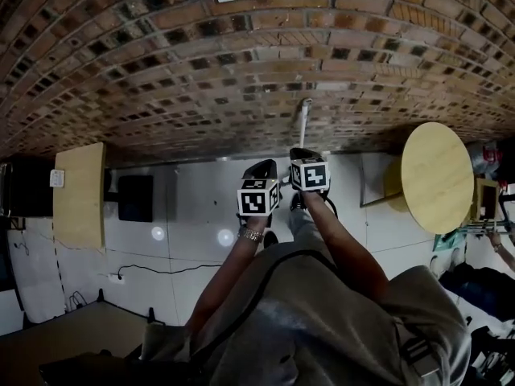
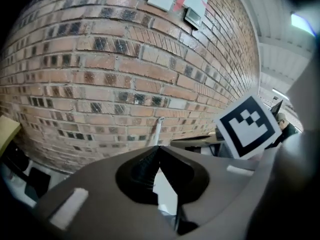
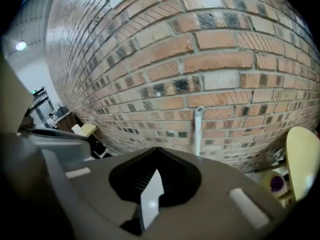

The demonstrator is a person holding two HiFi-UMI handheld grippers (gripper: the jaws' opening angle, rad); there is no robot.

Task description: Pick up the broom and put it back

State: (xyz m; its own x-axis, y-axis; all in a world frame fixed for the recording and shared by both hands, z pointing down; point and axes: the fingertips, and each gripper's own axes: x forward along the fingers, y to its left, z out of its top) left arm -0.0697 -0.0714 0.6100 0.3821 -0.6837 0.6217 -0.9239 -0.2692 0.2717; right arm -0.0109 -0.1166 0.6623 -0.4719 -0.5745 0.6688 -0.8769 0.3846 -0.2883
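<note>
Brickwork of red-brown and dark bricks (image 1: 201, 71) fills the upper part of every view, and a slim, pale grey broom handle (image 1: 303, 123) stands upright against it. Its lower end is hidden behind the right tongs in the head view, so the brush itself cannot be made out.

The left tongs (image 2: 158, 147) are pressed together at the tips with nothing between them; only a sliver of white floor shows through the gap lower down. The right tongs (image 3: 157, 149) are likewise pressed together and hold nothing. Both point towards the wall and somewhat downward, side by side, each carrying its white cube with black square markers. The broom handle rises just beyond both tips, apart from them, untouched.

From the head view, the person's two forearms reach forward over a glossy white tiled floor (image 1: 193, 232). A round yellow wooden desk (image 1: 437, 175) stands to the right, near the wall. To the left are a rectangular pale wooden panel (image 1: 79, 194) and a black box (image 1: 135, 198), and a thin black cable (image 1: 161, 270) lies across the tiles.
</note>
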